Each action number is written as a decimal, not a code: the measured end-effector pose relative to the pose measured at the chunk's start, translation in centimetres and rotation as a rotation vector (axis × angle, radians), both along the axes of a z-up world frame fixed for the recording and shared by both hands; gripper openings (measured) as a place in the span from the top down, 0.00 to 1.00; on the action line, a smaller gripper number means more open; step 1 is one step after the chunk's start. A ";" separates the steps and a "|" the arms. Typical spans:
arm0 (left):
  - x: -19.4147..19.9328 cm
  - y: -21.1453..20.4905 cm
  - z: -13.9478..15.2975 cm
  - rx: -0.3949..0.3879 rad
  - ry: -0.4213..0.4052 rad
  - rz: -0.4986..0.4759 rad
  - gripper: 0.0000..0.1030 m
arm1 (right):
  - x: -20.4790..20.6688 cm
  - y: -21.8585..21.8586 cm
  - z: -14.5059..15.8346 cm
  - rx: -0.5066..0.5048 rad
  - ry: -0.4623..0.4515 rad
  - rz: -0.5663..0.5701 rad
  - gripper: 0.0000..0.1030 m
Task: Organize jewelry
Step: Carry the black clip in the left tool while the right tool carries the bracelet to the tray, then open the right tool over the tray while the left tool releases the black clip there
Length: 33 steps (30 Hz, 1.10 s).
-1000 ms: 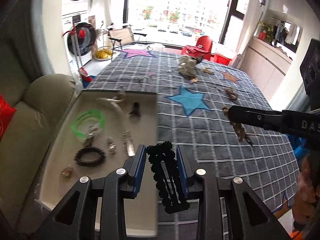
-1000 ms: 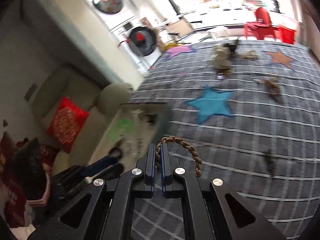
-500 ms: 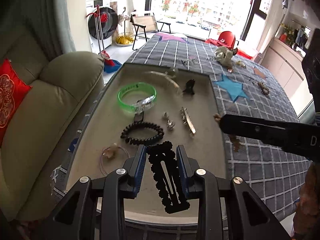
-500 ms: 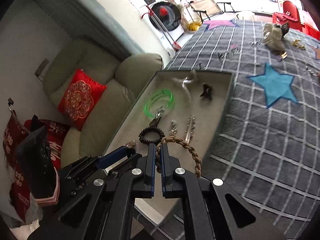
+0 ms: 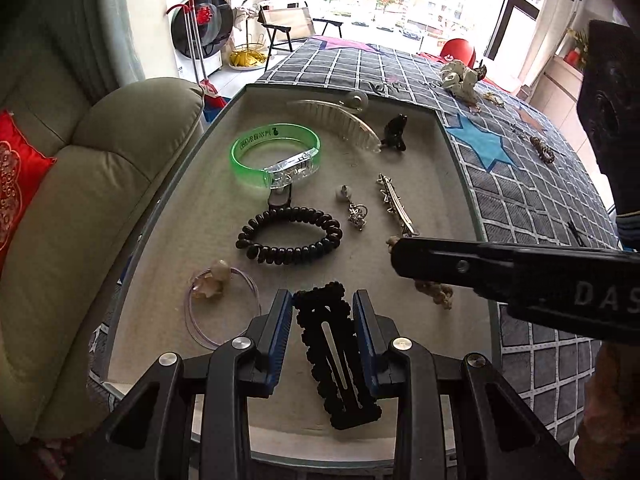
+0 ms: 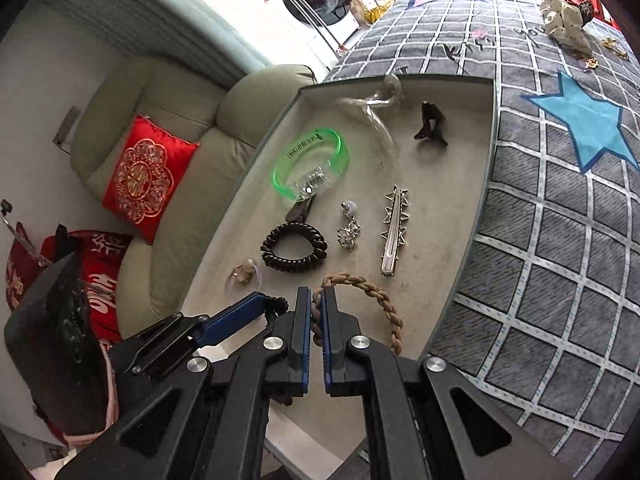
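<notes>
Left gripper (image 5: 323, 304) pinches a black beaded snap clip (image 5: 334, 356) between its blue pads, held over the beige tray (image 5: 440, 184) at its 6 o'clock edge. Right gripper (image 6: 316, 304), jaws pressed together on a braided tan bracelet (image 6: 376, 292), hangs over the tray's near end, at 3 o'clock from the left gripper. In the tray: green bangle (image 5: 276, 152) toward 11 o'clock, black coil hair tie (image 5: 289, 236) centre, silver star barrette (image 6: 394, 232) just right of it.
</notes>
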<state>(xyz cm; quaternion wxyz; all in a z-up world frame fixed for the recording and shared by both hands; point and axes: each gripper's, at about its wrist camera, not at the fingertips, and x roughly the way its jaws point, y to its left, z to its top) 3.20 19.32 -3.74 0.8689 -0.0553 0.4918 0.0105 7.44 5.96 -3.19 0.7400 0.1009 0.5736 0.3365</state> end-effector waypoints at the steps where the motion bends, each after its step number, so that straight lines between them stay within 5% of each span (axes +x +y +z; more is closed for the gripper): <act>1: 0.0 0.0 -0.1 0.001 0.003 0.000 0.67 | 0.0 0.1 -0.3 -0.003 0.005 0.000 0.95; 28: 0.2 0.5 -0.4 0.022 0.016 0.023 0.67 | 0.3 0.3 -1.1 0.018 0.041 -0.020 0.92; 30: 0.3 0.3 -0.4 0.029 0.019 0.023 0.67 | 0.3 0.0 -0.6 0.024 0.032 -0.024 0.80; 32: 0.3 0.2 -0.4 0.033 0.023 0.024 0.67 | 0.2 -0.2 0.0 0.023 0.013 -0.029 0.54; 33: 0.3 0.2 -0.5 0.036 0.024 0.024 0.67 | 0.1 -0.2 0.3 0.022 0.003 -0.031 0.53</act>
